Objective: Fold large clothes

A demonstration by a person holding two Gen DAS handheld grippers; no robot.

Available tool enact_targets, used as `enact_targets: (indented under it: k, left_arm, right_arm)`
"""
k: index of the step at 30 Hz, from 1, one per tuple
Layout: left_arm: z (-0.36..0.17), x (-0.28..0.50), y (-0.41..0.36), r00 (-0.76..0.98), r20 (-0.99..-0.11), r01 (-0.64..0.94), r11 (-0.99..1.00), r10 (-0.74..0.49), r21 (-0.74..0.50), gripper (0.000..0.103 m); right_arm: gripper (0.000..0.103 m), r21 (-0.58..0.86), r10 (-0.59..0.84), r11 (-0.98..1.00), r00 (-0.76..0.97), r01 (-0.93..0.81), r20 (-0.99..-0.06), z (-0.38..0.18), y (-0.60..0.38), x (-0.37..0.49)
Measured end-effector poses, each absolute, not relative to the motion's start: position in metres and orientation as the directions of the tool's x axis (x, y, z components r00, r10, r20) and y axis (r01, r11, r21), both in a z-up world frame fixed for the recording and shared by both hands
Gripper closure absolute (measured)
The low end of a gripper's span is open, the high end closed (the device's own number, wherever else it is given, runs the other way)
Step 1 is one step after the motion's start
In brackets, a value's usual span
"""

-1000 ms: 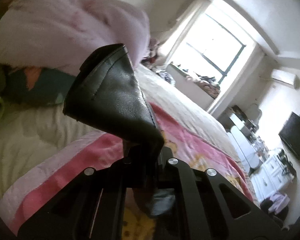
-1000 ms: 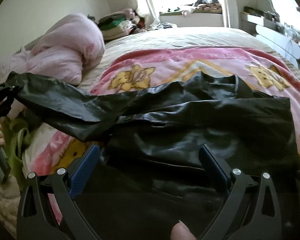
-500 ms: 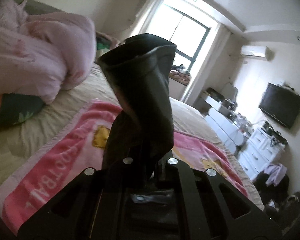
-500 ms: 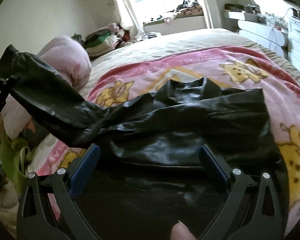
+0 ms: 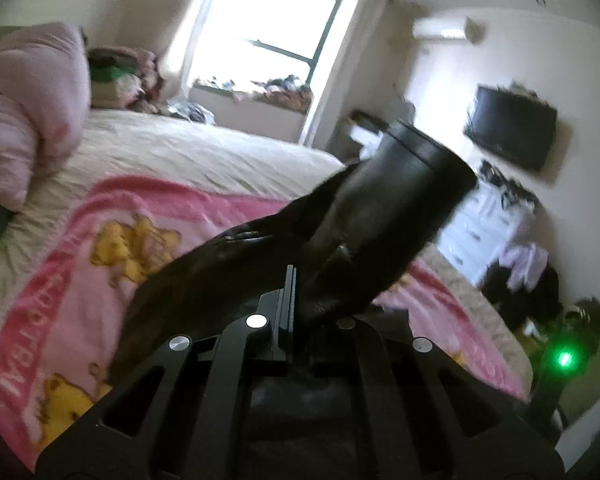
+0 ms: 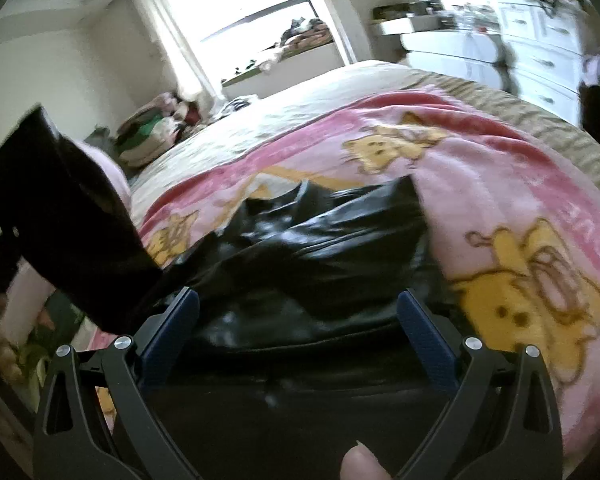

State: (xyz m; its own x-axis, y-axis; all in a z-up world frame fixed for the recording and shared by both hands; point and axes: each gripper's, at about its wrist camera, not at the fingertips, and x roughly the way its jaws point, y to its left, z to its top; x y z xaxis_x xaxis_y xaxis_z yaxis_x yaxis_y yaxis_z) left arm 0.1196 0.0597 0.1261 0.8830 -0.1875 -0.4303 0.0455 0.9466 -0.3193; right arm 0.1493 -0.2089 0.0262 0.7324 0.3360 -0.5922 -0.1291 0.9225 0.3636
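On a bed [image 6: 320, 92] spread with one pink cartoon blanket [image 6: 500, 208], one black leather jacket [image 6: 332, 248] lies crumpled — its sleeve [image 5: 384, 216] lifted clear, pinched between the closed fingers of the left gripper [image 5: 290, 312]. Right gripper [image 6: 298, 320] hovers just over the jacket's body, blue-padded fingers [image 6: 420, 328] spread wide — holding nothing.

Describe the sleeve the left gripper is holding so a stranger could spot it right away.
Find the bed with the pink cartoon blanket; a black jacket lies on it. The sleeve is the one part lifted, pinched in the left gripper.
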Motion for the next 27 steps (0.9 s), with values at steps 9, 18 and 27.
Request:
enact_targets:
  k: [9,18,27]
  left_arm:
    - [0.058,0.145,0.0,0.773,-0.569,0.137,0.95,-0.279,-0.28,0.103]
    - [-0.005,0.144,-0.04,0.685,-0.696,0.158,0.977,-0.214,-0.144,0.099]
    - [-0.035,0.132,-0.051,0.644,-0.753,0.178,0.984,-0.132,-0.02,0.064]
  right_arm:
    - [0.005,0.4,0.272,0.916,0.767,-0.022,-0.581,0.025,-0.266,0.144]
    - [0.005,0.426,0.269,0.905,0.751,0.017,-0.603,0.011,-0.28,0.148]
    - [0.005,0.519,0.422,0.853,0.643,-0.043,-0.639,-0.014,-0.251,0.161]
